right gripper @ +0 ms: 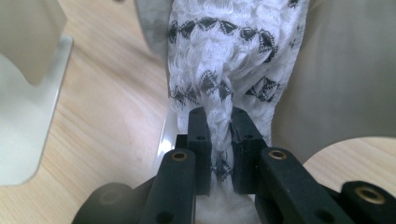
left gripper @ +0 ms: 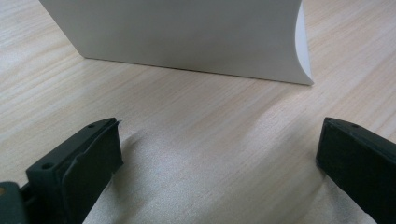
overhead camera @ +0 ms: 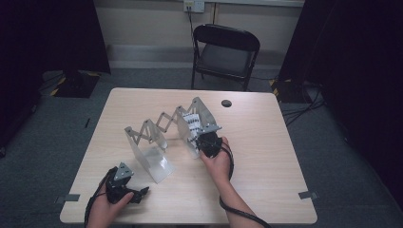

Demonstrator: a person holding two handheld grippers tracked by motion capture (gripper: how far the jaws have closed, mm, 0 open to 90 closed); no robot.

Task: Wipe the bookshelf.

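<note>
Between the far plates of the metal rack (overhead camera: 161, 135) on the desk (overhead camera: 266, 156), the right tongs (right gripper: 219, 140) are clamped on a patterned white cloth (right gripper: 233, 51), so it's mid-placement I'd say. Next: settle it, let go. Left tongs (left gripper: 219, 154) sit spread apart, empty, near the rack's front plate.

Dim, dark-cornered high view; both gripper views brighter, softly blurred up close.

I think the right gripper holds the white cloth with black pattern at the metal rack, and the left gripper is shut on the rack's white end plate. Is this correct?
Not quite. The left gripper is open and holds nothing, as the left gripper view shows; the white end plate stands apart ahead of it. The right gripper does hold the patterned cloth.
</note>
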